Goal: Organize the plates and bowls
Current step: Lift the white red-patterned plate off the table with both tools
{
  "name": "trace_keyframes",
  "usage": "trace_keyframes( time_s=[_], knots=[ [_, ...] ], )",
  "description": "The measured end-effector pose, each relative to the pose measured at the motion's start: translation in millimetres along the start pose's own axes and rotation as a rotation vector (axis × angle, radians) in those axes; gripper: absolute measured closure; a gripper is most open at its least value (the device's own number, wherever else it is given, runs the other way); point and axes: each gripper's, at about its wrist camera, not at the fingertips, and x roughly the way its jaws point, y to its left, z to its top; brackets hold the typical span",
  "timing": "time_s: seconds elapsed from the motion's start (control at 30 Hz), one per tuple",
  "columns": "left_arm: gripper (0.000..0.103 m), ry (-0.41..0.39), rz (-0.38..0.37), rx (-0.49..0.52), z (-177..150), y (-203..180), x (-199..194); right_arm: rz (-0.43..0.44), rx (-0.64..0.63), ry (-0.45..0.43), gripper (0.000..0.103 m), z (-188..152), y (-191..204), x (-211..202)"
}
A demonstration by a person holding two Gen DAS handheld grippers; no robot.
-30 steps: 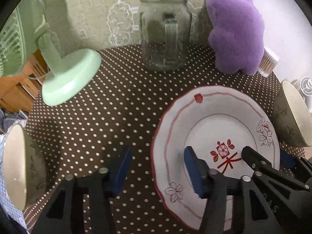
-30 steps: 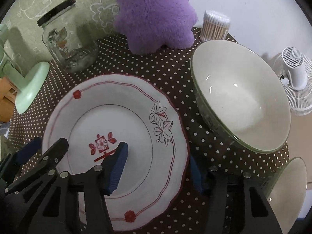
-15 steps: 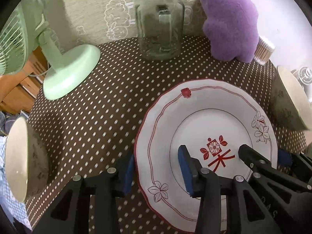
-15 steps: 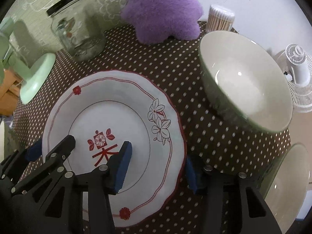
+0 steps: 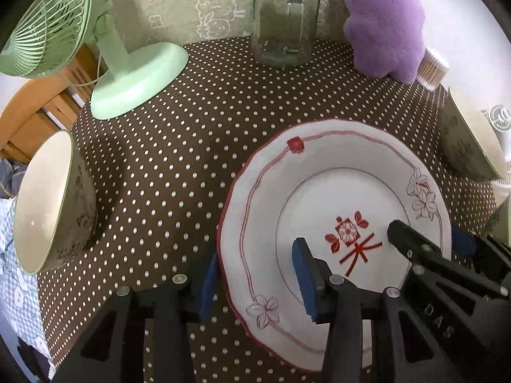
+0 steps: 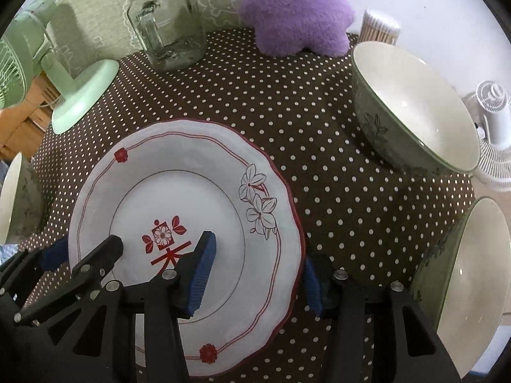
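While both jaws straddle plate [image 5: 322, 191] rims, still wide, undersides hidden.

Place: a home dining corner is suggested.
Table [image 5: 198, 146]: covered in brown polka-dot cloth.
Behind the table: sheep-patterned wallpaper [image 5: 210, 16] is seen.
On the table: a green desk fan [image 5: 51, 22], glass jar [image 6: 166, 22] and purple plush cushion [image 6: 297, 9] are set; crockery, possibly for meals.
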Motion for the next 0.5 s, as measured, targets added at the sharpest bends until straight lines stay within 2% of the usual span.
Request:
trace_keyframes(
  time_s=[0.23,0.3,0.4,0.5],
  knots=[
    [0.055,-0.025,-0.022,-0.031,19.0,6.6,12.0,-0.001,0.011,-0.027,0.049,11.4,-2.6,9.2],
    [0.055,-0.026,-0.007,-0.022,20.2,6.0,12.6,0.009,0.005,-0.023,0.055,11.3,-2.0,10.1],
    [0.055,-0.015,-0.02,-0.039,18.8,8.3,12.1,-0.001,-0.006,-0.017,0.055,15.0,1.2,11.4],
    [0.055,-0.024,0.001,-0.016,16.0,6.0,8.9,0.01,-0.004,-0.006,0.055,13.3,0.0,10.4]
  ],
)
